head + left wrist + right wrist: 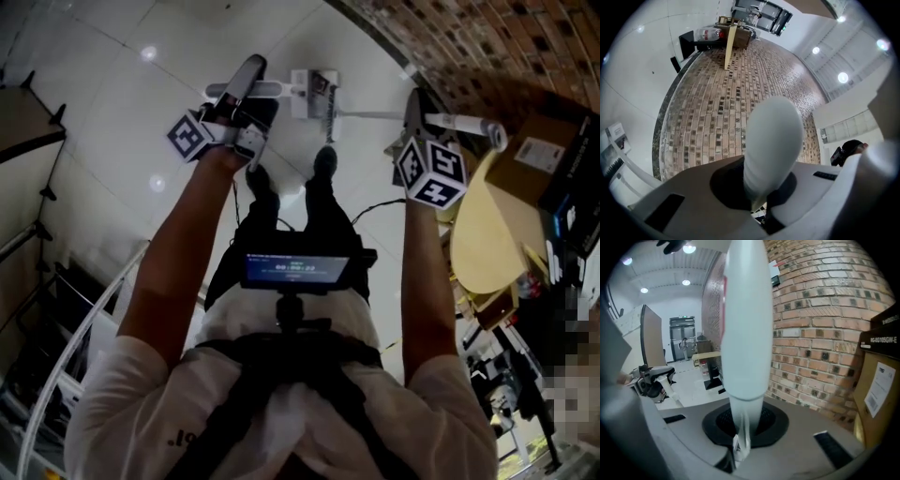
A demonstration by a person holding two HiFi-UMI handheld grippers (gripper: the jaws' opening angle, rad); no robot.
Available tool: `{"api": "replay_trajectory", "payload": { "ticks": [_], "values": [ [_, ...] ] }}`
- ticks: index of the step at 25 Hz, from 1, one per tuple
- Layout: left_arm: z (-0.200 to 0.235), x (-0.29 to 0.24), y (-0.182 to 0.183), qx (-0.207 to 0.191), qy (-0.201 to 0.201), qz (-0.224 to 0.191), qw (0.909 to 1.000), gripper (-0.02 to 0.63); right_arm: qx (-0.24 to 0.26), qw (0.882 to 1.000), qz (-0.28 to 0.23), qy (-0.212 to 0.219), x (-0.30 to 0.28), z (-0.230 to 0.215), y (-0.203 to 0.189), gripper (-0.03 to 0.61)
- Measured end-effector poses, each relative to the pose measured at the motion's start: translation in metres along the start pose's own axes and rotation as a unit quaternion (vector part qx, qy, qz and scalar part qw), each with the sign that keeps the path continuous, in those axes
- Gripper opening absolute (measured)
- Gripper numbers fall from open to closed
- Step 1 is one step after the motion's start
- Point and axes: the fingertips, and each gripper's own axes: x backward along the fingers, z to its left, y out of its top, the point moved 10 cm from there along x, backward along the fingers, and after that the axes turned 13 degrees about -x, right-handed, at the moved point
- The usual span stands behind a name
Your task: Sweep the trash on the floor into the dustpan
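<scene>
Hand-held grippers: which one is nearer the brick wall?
The right hand-held gripper, close to the brick wall; the left hand-held gripper is over open white floor.

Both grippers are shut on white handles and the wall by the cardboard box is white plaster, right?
No. The wall beside the cardboard box is brick, not white plaster, as the right gripper view shows. The rest holds: the left gripper is shut on a rounded white handle, the right gripper on a straight white handle.

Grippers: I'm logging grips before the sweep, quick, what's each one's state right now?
Left gripper: shut on a white round-ended plastic handle.
Right gripper: shut on a white plastic tube handle.
</scene>
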Motion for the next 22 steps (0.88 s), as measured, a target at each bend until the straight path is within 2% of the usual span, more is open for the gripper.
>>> {"api": "replay_trajectory", "payload": {
  "ticks": [6,13,18,22],
  "values": [
    [0.014,-0.036,-0.026,-0.015,0.01,-0.023,0.9996,0.001,0.041,0.999,0.018,0.024,-0.034,-0.039,0.023,0.003],
    [0.035,-0.047,-0.04,-0.01,0.036,-0.046,0.9983,0.001,0.074,0.996,0.038,0.041,-0.081,-0.053,0.032,0.003],
    [0.04,-0.037,-0.043,-0.004,0.062,-0.061,0.9962,0.001,0.081,0.995,0.05,0.041,-0.112,-0.049,0.027,0.003],
    [0.042,-0.022,-0.037,-0.007,0.07,-0.078,0.9945,0.001,0.081,0.993,0.077,0.037,-0.13,-0.035,0.004,0.005]
  ]
}}
